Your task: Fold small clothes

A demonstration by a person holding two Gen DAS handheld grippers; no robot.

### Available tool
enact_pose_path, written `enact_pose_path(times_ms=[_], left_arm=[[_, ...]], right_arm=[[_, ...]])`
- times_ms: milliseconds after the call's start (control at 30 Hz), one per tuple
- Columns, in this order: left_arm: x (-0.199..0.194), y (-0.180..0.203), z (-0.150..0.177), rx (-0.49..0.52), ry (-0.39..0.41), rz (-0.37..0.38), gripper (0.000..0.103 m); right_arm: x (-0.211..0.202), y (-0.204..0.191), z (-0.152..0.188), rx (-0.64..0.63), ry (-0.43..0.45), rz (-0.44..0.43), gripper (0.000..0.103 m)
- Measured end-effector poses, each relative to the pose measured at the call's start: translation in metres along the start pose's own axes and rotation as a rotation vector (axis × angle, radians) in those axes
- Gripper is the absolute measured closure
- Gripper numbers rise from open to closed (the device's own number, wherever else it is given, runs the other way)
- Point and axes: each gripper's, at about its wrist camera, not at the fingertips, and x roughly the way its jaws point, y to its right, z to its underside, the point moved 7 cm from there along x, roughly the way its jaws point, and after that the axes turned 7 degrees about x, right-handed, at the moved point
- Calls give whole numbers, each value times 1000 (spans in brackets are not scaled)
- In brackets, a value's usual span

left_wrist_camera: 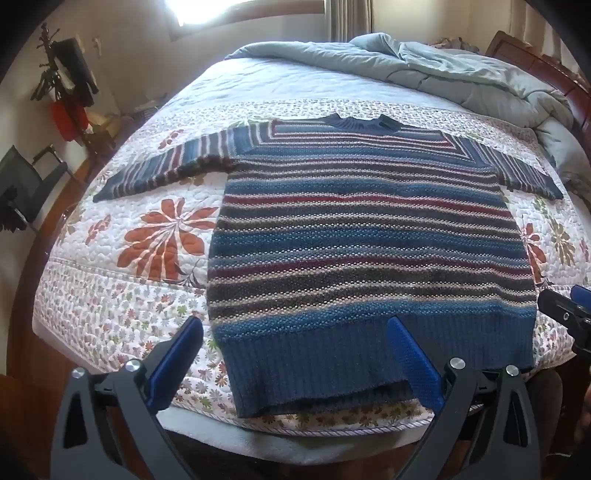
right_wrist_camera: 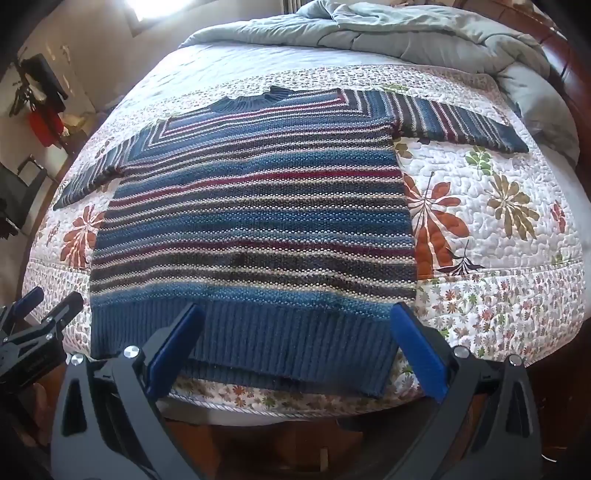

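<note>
A striped knitted sweater (left_wrist_camera: 365, 236) (right_wrist_camera: 258, 221) in blue, red, cream and dark bands lies flat on the bed, both sleeves spread out sideways, collar at the far end. Its ribbed blue hem (left_wrist_camera: 321, 365) (right_wrist_camera: 258, 343) lies by the bed's near edge. My left gripper (left_wrist_camera: 295, 332) hovers open above the hem's left part, nothing between its blue pads. My right gripper (right_wrist_camera: 299, 317) hovers open above the hem's right part, also with nothing in it. The right gripper (left_wrist_camera: 569, 314) shows at the right edge of the left wrist view. The left gripper (right_wrist_camera: 44, 306) shows at the left edge of the right wrist view.
The bed carries a white floral quilt (left_wrist_camera: 122, 295) (right_wrist_camera: 498, 258). A bunched grey-blue duvet (left_wrist_camera: 461, 70) (right_wrist_camera: 424, 33) lies at the far end by the wooden headboard (left_wrist_camera: 546, 62). A coat stand with dark and red clothes (left_wrist_camera: 70, 85) and a black chair (left_wrist_camera: 22, 184) stand left of the bed.
</note>
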Motion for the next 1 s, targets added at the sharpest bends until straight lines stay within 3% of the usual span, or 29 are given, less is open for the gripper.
enact_pose_path(times_ms=[167, 300, 1000], left_arm=[[0, -3, 3, -21, -2, 28, 4], [4, 0, 0, 10, -4, -11, 4], [7, 0, -5, 20, 8, -21, 4]], right_arm=[[1, 0, 1, 7, -3, -22, 3], [5, 3, -2, 1, -3, -14, 3], [14, 11, -1, 10, -1, -10, 3]])
